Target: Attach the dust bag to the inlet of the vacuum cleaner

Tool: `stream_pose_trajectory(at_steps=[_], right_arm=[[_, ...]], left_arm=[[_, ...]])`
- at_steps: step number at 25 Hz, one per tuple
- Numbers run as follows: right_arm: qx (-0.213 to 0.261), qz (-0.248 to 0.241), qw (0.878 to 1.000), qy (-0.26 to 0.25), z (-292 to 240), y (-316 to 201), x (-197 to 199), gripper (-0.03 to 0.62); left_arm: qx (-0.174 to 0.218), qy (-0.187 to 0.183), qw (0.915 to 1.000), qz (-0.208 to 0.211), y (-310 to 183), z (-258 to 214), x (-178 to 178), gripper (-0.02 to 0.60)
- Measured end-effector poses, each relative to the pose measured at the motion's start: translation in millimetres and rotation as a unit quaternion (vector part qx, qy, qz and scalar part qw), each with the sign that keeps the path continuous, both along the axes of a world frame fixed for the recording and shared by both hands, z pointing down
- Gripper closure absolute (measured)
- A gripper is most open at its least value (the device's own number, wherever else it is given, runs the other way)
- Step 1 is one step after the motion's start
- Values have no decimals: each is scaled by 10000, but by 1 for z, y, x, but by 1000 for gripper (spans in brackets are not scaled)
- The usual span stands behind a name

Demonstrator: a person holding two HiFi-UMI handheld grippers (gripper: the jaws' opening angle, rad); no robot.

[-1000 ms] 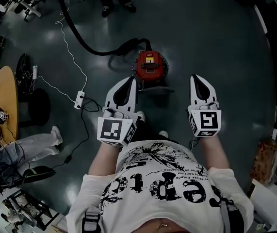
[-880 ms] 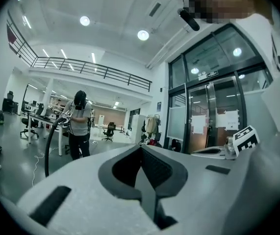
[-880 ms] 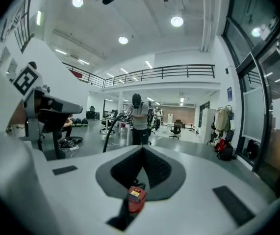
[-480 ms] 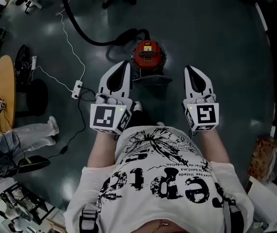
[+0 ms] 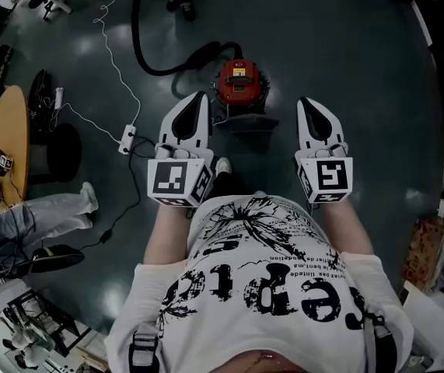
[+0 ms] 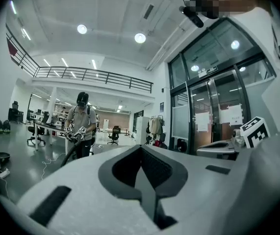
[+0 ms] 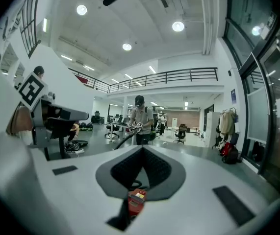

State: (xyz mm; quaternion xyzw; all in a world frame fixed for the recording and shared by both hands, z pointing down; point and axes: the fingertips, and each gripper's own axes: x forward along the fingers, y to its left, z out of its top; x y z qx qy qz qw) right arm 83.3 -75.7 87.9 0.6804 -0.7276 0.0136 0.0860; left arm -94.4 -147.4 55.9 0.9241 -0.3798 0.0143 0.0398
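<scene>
Canister vacuum cleaner [image 5: 239, 85]: red, round-bodied, with a small pale label on the top face. Upright on the dark glossy floor [image 5: 346, 61], well ahead in the head view. Seen small and low at centre in the right gripper view [image 7: 136, 201]. Black hose [image 5: 145, 59] joined at the left side, looping once beside the body, then curving away across the floor toward the upper left.

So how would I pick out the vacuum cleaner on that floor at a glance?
On the dark glossy floor, look beyond the tips of the left gripper and right gripper. The vacuum cleaner is the squat round canister there, the only red thing around, with a thick black hose looping away from it.
</scene>
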Motion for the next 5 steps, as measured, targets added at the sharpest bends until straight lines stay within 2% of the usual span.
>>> stream_pose_trajectory(at_steps=[5], right_arm=[[-2, 4, 10000, 55, 0, 3, 1, 592]], left_arm=[[-104, 79, 9999, 106, 5, 4, 4, 578]])
